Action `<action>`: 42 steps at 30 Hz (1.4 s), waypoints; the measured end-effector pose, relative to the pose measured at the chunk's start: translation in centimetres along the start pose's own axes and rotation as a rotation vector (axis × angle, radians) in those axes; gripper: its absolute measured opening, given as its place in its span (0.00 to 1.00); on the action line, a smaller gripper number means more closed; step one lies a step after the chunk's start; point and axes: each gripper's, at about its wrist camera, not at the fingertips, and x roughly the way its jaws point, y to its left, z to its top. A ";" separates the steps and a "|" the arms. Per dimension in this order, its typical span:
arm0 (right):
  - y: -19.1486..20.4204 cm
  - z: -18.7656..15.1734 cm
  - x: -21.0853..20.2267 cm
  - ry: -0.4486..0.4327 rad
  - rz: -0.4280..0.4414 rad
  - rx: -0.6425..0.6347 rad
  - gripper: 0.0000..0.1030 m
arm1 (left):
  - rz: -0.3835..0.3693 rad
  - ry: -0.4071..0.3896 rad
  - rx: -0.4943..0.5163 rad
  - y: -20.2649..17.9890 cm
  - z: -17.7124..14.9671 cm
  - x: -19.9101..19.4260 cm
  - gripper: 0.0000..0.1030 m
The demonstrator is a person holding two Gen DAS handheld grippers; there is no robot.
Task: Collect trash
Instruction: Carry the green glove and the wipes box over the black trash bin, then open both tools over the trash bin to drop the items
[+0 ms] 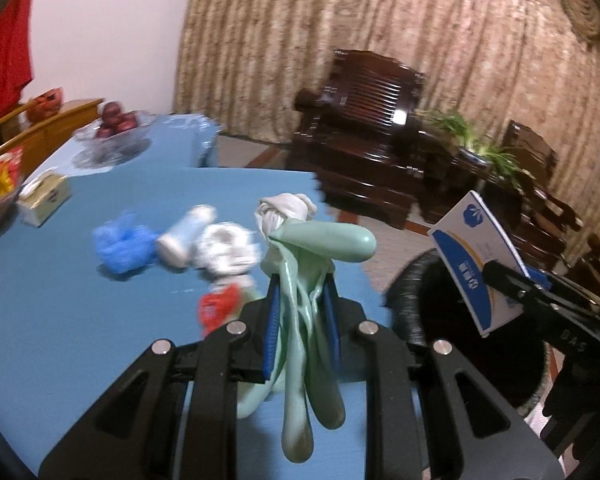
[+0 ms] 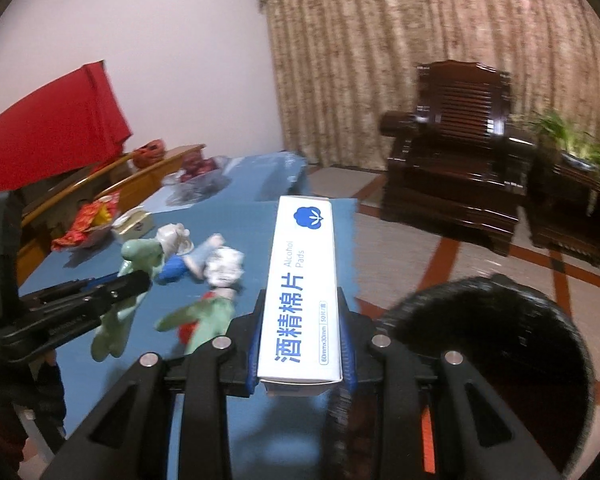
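**Inspector:** While both grippers are loaded, which step do you record?

**Assistant:** Carrying, I judge. Each holds one piece of trash and neither is in the bin yet. The next move calls for bringing each load over the black bin [image 2: 496, 344] mouth and parting the jaws there.

**Inspector:** Go left to right.

**Assistant:** On the blue tabletop [image 1: 60, 300], at the left, lie a crumpled blue wrapper [image 1: 122, 246], a pale tube [image 1: 186, 234], a white wad [image 1: 230, 250] and a red scrap [image 1: 218, 308], all uncollected. The left gripper [image 1: 302, 320] is closed narrowly on a limp green rubber glove [image 1: 312, 272]; the glove's fingers hang below the jaws, above the table, and a white knotted piece [image 1: 286, 208] sits just past it.

**Inspector:** And to the right?

**Assistant:** The right gripper [image 2: 302, 336] is clamped at about box width on a white-and-blue alcohol pads box [image 2: 300, 280], lengthwise between the pads. The box is held clear of the table, beside the bin's rim. The bin stands on the floor by the table's edge.

**Inspector:** Risk?

**Assistant:** The glove may snag on release, in my judgement.
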 end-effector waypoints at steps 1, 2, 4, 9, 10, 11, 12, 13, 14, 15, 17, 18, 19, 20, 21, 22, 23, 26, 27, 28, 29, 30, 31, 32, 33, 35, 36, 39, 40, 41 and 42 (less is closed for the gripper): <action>-0.8 -0.2 -0.4 -0.004 -0.017 0.008 0.30 | -0.017 -0.001 0.011 -1.2 -0.1 0.3 0.19; -1.4 -0.3 -0.8 -0.008 -0.031 0.015 0.30 | -0.031 -0.001 0.019 -2.1 -0.2 0.5 0.19; -2.7 -0.4 -1.7 -0.018 -0.059 0.029 0.30 | -0.058 0.002 0.038 -4.1 -0.4 1.1 0.19; -5.7 -1.0 -3.6 -0.036 -0.126 0.055 0.30 | -0.109 0.007 0.075 -7.7 -0.7 2.3 0.19; -6.2 -1.2 -4.0 -0.038 -0.139 0.059 0.30 | -0.119 0.009 0.087 -8.5 -0.8 2.6 0.19; -6.7 -1.3 -4.2 -0.038 -0.148 0.063 0.30 | -0.126 0.012 0.096 -9.1 -0.9 2.9 0.19; -7.5 -1.5 -4.5 -0.037 -0.163 0.074 0.30 | -0.134 0.016 0.105 -9.6 -0.9 3.2 0.19; -8.0 -1.7 -4.6 -0.036 -0.171 0.083 0.30 | -0.145 0.023 0.114 -10.3 -1.1 3.6 0.19; -8.5 -1.8 -4.6 -0.034 -0.180 0.093 0.30 | -0.154 0.027 0.122 -10.9 -1.2 3.9 0.19; -9.0 -2.0 -4.8 -0.032 -0.189 0.104 0.30 | -0.161 0.029 0.128 -11.3 -1.3 4.1 0.19; -10.2 -2.5 -5.0 -0.029 -0.208 0.123 0.30 | -0.183 0.037 0.146 -12.6 -1.4 4.8 0.19; -10.8 -2.8 -5.1 -0.026 -0.217 0.134 0.30 | -0.189 0.041 0.151 -13.0 -1.5 5.0 0.19; -11.2 -2.9 -5.2 -0.023 -0.223 0.140 0.30 | -0.202 0.052 0.155 -13.6 -1.6 5.5 0.19; -11.7 -3.1 -5.3 -0.022 -0.230 0.147 0.30 | -0.212 0.061 0.156 -14.1 -1.7 6.0 0.19; -12.3 -3.3 -5.4 -0.019 -0.240 0.153 0.30 | -0.221 0.067 0.157 -14.6 -1.8 6.4 0.19; -12.6 -3.5 -5.4 -0.017 -0.246 0.155 0.30 | -0.227 0.072 0.161 -15.1 -1.8 6.8 0.19; -13.0 -3.6 -5.5 -0.014 -0.253 0.159 0.30 | -0.232 0.075 0.167 -15.6 -1.9 7.2 0.19; -14.2 -4.4 -5.6 -0.001 -0.275 0.173 0.30 | -0.247 0.084 0.187 -17.2 -2.3 8.5 0.19; -14.5 -4.5 -5.5 0.002 -0.281 0.175 0.30 | -0.250 0.087 0.191 -17.5 -2.4 8.8 0.19; -14.9 -4.7 -5.4 0.008 -0.291 0.178 0.30 | -0.254 0.094 0.196 -17.9 -2.5 9.2 0.19; -15.1 -4.9 -5.4 0.012 -0.297 0.182 0.30 | -0.259 0.098 0.199 -18.2 -2.6 9.5 0.19; -15.4 -5.0 -5.2 0.018 -0.301 0.187 0.30 | -0.264 0.102 0.202 -18.4 -2.7 9.8 0.19; -15.8 -5.2 -5.0 0.027 -0.306 0.196 0.30 | -0.269 0.107 0.205 -18.7 -2.9 10.2 0.19; -16.2 -5.5 -4.8 0.036 -0.310 0.204 0.30 | -0.273 0.114 0.208 -19.0 -3.0 10.6 0.19; -16.5 -5.6 -4.6 0.041 -0.312 0.210 0.30 | -0.277 0.119 0.209 -19.2 -3.0 10.8 0.19; -16.9 -6.1 -4.4 0.051 -0.319 0.220 0.30 | -0.289 0.134 0.208 -19.5 -3.1 11.5 0.20; -17.1 -6.2 -4.2 0.057 -0.324 0.222 0.30 | -0.294 0.139 0.206 -19.6 -3.1 11.7 0.21; -17.5 -6.6 -3.9 0.076 -0.337 0.231 0.32 | -0.312 0.155 0.190 -19.5 -3.1 12.3 0.34; -17.6 -6.7 -3.9 0.077 -0.340 0.233 0.33 | -0.311 0.152 0.187 -19.4 -3.1 12.3 0.41; -17.8 -6.8 -3.9 0.078 -0.344 0.234 0.38 | -0.311 0.147 0.185 -19.3 -3.0 12.1 0.49; -17.9 -6.8 -3.9 0.080 -0.348 0.235 0.44 | -0.309 0.140 0.181 -19.1 -2.9 12.0 0.51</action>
